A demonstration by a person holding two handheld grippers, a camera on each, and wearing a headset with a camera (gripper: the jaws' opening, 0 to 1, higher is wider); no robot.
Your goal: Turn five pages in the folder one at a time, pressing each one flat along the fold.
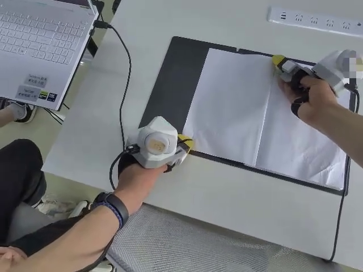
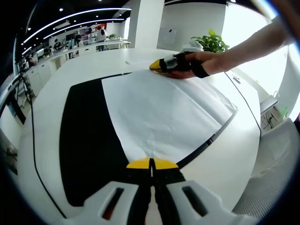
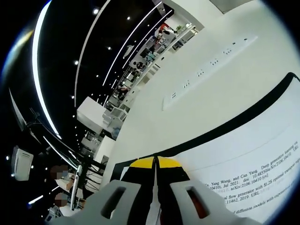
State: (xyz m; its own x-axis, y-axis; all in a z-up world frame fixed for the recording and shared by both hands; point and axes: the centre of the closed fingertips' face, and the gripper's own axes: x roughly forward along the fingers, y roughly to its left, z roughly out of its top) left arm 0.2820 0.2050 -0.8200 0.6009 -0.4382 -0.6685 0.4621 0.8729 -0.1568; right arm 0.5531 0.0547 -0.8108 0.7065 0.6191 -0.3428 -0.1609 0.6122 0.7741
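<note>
Head view: we see the folder lying open on the white surface, a little to the right of the middle, with its black inside cover bare on the left. The white pages lie spread over it, with the fold running from far to near.

The right gripper rests at the far end of this fold. In the right gripper view its yellow-tipped fingers are pressed together with no gap, over a sheet with printed lines.

The left gripper is at the near left corner of the pages. Its fingers are also closed tight at the paper edge, and we cannot tell if paper is between them.

A laptop stands at the far left, a black cable runs from it, and a power strip lies at the far right.
</note>
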